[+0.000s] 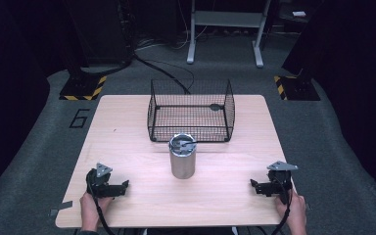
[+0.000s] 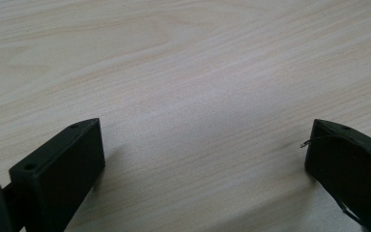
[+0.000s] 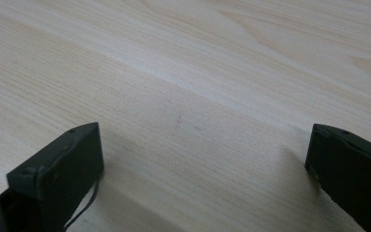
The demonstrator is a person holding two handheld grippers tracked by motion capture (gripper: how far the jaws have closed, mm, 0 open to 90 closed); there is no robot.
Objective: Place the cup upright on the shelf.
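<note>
Left gripper [image 1: 123,185] at near-left of light wooden table [image 1: 127,122], held by left hand [image 1: 92,209], jaws spread wide over bare wood, nothing between. Metal cylindrical canister [image 1: 182,156] upright at table centre, well apart from both grippers. Black wire basket [image 1: 191,110] just behind canister, small dark object inside, too small to identify. Right gripper [image 1: 253,185] at near-right, right hand [image 1: 293,210] behind, jaws spread, nothing between.

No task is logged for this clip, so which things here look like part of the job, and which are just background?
Likely in play: metal cup holding utensils, wire basket, left gripper, right gripper, both open on the table.

Background: stand, floor cable, striped bases.
</note>
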